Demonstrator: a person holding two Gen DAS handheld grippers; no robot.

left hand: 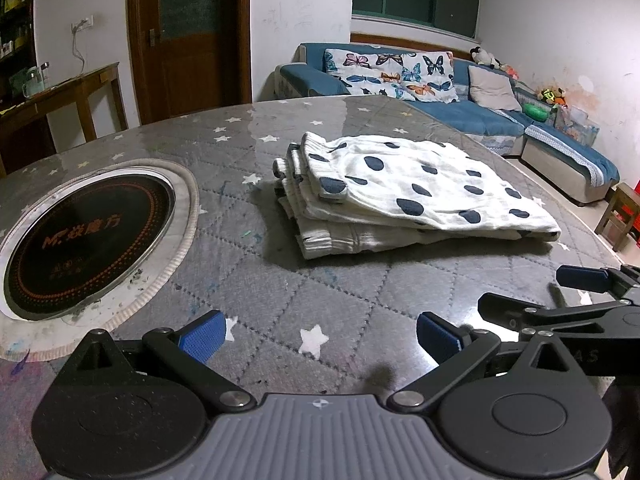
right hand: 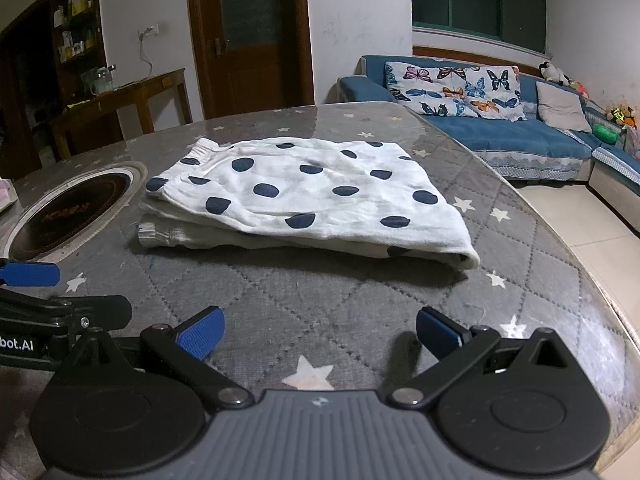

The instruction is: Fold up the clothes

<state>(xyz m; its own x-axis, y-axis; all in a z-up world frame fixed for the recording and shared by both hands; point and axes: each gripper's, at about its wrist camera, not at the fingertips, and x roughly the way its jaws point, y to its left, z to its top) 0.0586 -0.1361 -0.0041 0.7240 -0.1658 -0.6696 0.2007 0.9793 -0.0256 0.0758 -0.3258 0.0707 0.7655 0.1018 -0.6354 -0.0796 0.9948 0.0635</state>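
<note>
On the grey starred table [left hand: 280,280], the folded white garment [left hand: 420,192] with dark spots lies flat in a neat stack, just right of the round black hob [left hand: 84,236] set into the tabletop. Nearer the camera, the left gripper [left hand: 320,336] and right gripper [right hand: 320,332] hover side by side above bare cloth, each with its blue pads [right hand: 200,336] spread wide, holding nothing and clear of the garment.
</note>
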